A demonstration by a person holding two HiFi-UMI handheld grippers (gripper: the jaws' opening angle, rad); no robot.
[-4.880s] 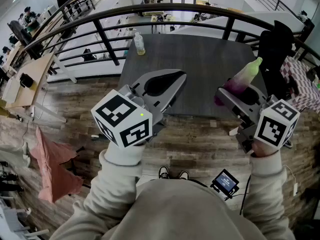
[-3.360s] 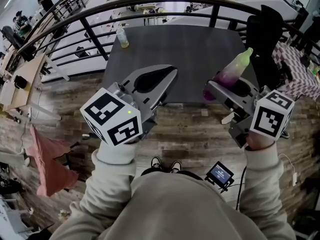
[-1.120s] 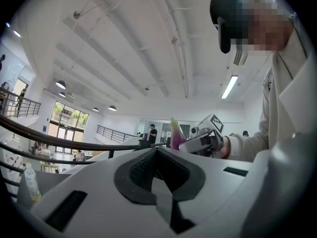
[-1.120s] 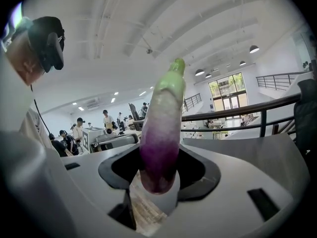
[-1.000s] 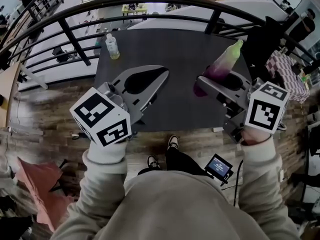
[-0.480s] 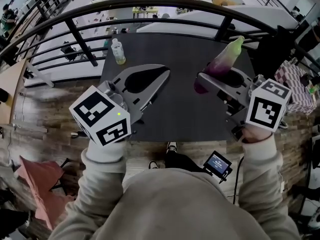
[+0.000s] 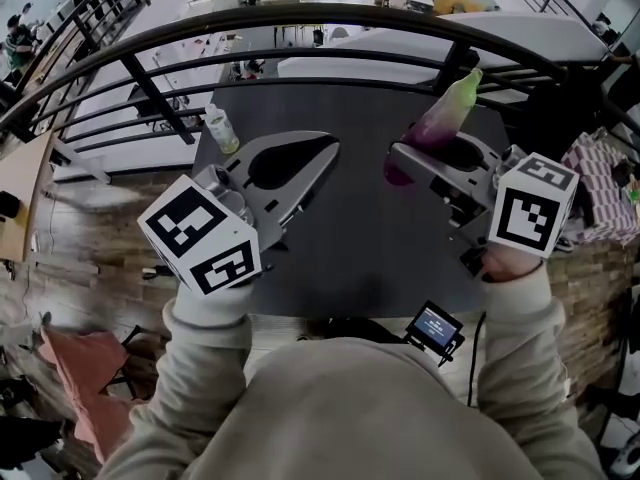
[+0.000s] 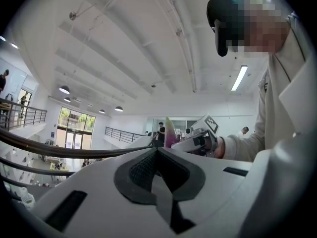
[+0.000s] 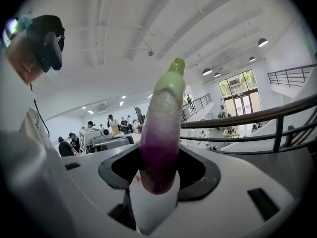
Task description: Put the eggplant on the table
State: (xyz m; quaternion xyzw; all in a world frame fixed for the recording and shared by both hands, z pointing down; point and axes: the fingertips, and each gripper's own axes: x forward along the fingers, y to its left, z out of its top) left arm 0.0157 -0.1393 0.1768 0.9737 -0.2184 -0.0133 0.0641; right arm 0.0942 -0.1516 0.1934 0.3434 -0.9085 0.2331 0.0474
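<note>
The right tool (image 7: 398, 164) clamps the purple, green-tipped eggplant (image 7: 441, 114) by its base, upright above the dark grey counter (image 7: 340, 238); the left tool (image 7: 322, 154) is closed, empty. Lower until it touches, lay it flat away from the edge, then release.

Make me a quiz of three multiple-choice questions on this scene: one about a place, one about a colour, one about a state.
1. Where on the table does the bottle stand? A middle; B far left corner; C near right corner.
2. What colour is the eggplant's tip? A red; B black; C green.
3. How is the right gripper? A shut on the eggplant; B open, empty; C lying flat on the table.
Answers: B, the head view shows it at that corner; C, green tops the purple body; A, its jaws clamp the purple end.
</note>
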